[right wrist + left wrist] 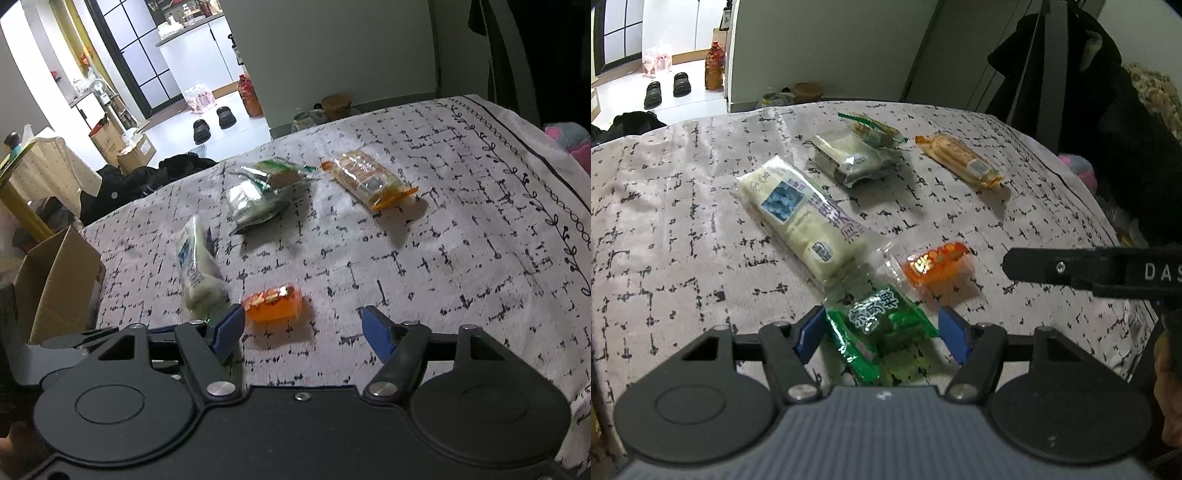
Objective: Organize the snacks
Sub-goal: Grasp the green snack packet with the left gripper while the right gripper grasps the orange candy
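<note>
The crinkly green plastic snack packet (882, 328) with white Chinese characters lies on the grey patterned cloth (683, 229), between the left gripper (881, 332)'s blue pads, which do not press it. Beyond lies a long white pouch (805, 218) printed in purple. The right gripper (304, 332), lettered "DAS", hangs parted and empty near a small orange packet (273, 304).

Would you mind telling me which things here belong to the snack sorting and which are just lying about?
Job:
green packet, between the left gripper fingers
small orange packet
long white packet
grey-white packet
green-edged packet
orange-ended packet
cardboard box, probably

Lying about:
black shoes
red bottle
pink plush thing
</note>
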`<act>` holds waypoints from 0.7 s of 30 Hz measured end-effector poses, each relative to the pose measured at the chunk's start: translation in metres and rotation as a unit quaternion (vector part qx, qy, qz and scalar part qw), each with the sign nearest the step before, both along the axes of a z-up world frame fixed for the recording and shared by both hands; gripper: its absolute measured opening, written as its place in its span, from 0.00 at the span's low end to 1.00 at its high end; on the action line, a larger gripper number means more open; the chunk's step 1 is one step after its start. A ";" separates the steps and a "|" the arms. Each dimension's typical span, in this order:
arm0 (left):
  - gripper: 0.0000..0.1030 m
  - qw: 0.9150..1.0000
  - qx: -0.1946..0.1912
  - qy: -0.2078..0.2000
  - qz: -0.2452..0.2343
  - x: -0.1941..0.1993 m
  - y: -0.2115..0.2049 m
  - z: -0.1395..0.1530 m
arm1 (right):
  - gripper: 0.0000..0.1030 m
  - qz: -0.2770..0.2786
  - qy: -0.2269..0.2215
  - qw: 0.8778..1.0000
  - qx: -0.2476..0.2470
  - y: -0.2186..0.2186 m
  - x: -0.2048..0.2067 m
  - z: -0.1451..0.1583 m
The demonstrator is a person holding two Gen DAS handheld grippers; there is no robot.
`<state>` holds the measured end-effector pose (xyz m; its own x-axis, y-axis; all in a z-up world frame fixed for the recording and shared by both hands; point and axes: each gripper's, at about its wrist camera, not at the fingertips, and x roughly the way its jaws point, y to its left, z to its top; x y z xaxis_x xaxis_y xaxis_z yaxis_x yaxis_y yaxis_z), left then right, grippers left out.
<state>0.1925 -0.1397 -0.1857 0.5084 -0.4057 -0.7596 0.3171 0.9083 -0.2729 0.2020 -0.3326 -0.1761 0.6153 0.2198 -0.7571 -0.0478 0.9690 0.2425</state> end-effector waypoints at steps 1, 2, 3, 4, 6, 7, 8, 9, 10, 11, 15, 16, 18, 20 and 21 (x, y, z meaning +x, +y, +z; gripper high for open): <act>0.63 1.000 0.000 0.001 0.001 0.000 0.000 -0.001 | 0.68 0.000 0.001 1.000 0.000 0.000 -0.001 -0.001; 0.62 1.000 0.000 0.001 0.002 0.000 0.000 -0.001 | 0.68 0.000 0.003 1.000 0.001 0.001 -0.002 -0.001; 0.61 1.000 0.000 0.000 0.004 0.001 0.001 -0.001 | 0.68 0.000 0.004 1.000 0.001 0.002 -0.002 -0.002; 0.58 1.000 0.001 0.001 0.007 0.001 0.001 -0.002 | 0.68 0.002 0.005 1.000 0.001 0.003 -0.002 -0.002; 0.54 1.000 0.004 0.000 0.012 0.002 0.003 -0.002 | 0.68 0.005 0.004 1.000 -0.001 0.006 -0.002 -0.002; 0.53 1.000 0.007 -0.001 0.013 0.002 0.003 -0.002 | 0.68 0.007 0.004 1.000 -0.002 0.007 -0.002 -0.002; 0.50 1.000 0.015 -0.003 0.012 0.002 0.003 -0.003 | 0.68 0.008 0.004 1.000 -0.003 0.008 -0.002 -0.002; 0.49 0.999 0.033 -0.005 0.009 0.002 0.002 -0.005 | 0.68 0.010 0.005 1.000 -0.003 0.010 -0.001 -0.003; 0.46 0.999 0.047 -0.005 0.009 0.002 0.000 -0.007 | 0.68 0.011 0.005 1.000 -0.003 0.012 0.000 -0.004; 0.44 0.999 0.054 -0.005 0.007 0.003 -0.001 -0.009 | 0.68 0.012 0.006 1.000 -0.004 0.013 0.000 -0.005; 0.39 0.998 0.062 -0.013 0.008 0.003 -0.001 -0.011 | 0.68 0.015 0.007 1.000 -0.005 0.019 0.003 -0.007; 0.38 0.998 0.056 -0.014 0.014 0.004 0.001 -0.010 | 0.68 0.017 0.005 1.000 -0.006 0.020 0.005 -0.008; 0.37 0.998 0.049 -0.017 0.026 0.003 0.005 -0.008 | 0.68 0.019 0.003 1.000 -0.007 0.023 0.007 -0.010; 0.36 0.998 0.051 -0.023 0.036 0.001 0.010 -0.005 | 0.68 0.016 0.005 1.000 -0.005 0.025 0.011 -0.013; 0.36 0.998 0.048 -0.024 0.039 0.000 0.012 -0.004 | 0.68 0.015 0.005 1.000 -0.005 0.026 0.013 -0.015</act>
<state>0.1924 -0.1279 -0.1897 0.5719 -0.2897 -0.7675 0.2554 0.9520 -0.1690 0.2152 -0.3067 -0.1909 0.6006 0.2300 -0.7657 -0.0737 0.9696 0.2335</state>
